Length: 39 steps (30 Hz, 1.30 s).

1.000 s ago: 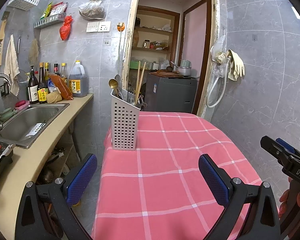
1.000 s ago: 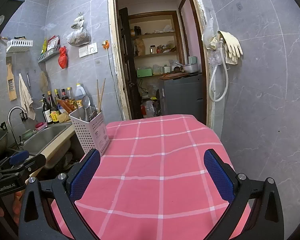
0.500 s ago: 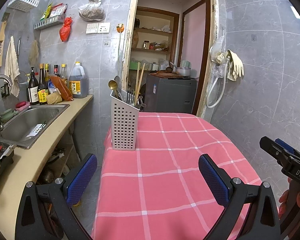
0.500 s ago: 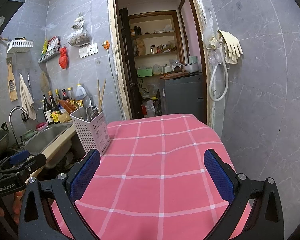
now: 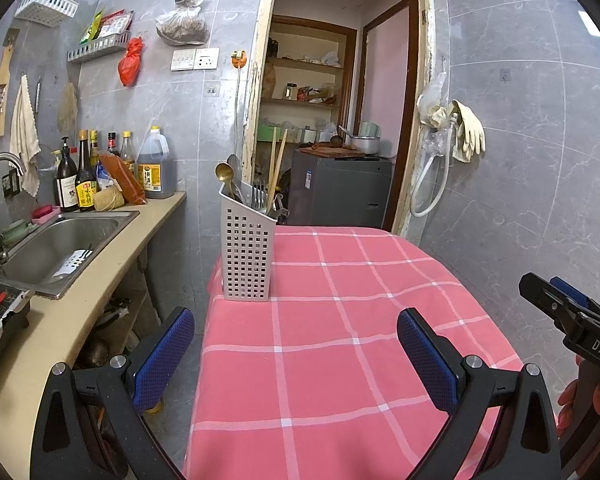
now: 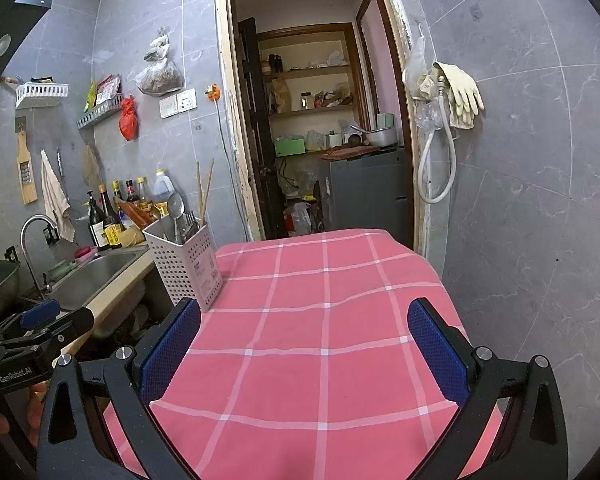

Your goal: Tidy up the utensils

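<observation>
My left gripper (image 5: 296,354) and my right gripper (image 6: 304,350) both have black frames with bumpy blue pads (image 5: 164,350), and both are spread wide with nothing between them. Under them is the soft pink cloth with white checks (image 5: 340,340) that covers the table. The tall white plastic holder full of little square holes (image 5: 247,252) stands upright near the cloth's far left corner, well apart from both of my grippers. Sticking up out of it are a gold spoon (image 5: 224,174), a silver spoon (image 6: 175,205), forks (image 5: 259,196) and wooden chopsticks (image 5: 277,160). Beside the table on the left is a shiny metal sink (image 5: 60,246), with dark sauce bottles (image 5: 78,184) behind it. Yellow rubber gloves (image 5: 466,132) hang on the grey tile wall.
</observation>
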{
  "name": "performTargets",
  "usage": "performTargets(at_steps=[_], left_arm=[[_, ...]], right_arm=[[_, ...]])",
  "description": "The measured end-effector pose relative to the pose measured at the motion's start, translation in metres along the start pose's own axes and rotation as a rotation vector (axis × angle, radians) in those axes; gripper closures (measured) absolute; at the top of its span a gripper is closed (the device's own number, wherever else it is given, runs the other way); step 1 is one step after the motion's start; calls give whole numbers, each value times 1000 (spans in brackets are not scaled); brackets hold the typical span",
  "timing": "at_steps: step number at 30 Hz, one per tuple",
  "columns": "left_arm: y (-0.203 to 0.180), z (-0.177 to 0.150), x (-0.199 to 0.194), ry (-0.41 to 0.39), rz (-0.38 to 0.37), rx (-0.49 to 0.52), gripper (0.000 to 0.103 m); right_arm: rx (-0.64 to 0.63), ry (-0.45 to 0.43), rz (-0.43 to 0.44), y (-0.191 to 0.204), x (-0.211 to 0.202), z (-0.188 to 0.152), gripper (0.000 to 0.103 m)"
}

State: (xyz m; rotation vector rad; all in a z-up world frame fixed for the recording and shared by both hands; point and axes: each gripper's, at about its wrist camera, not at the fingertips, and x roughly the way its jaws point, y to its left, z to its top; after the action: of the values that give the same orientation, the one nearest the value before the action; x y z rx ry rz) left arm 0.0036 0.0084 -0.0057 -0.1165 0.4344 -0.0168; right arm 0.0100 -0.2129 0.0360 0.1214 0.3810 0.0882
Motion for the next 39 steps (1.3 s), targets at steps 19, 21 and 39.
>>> performTargets(at_steps=[19, 21, 39], left_arm=[[-5, 4, -10, -11, -4, 7, 1], [-6, 5, -12, -13, -7, 10, 1], [-2, 4, -9, -10, 28, 9, 1]], right_arm=[[4, -4, -1, 5, -2, -4, 1], [4, -3, 0, 3, -2, -3, 1], [4, 2, -2, 12, -10, -7, 1]])
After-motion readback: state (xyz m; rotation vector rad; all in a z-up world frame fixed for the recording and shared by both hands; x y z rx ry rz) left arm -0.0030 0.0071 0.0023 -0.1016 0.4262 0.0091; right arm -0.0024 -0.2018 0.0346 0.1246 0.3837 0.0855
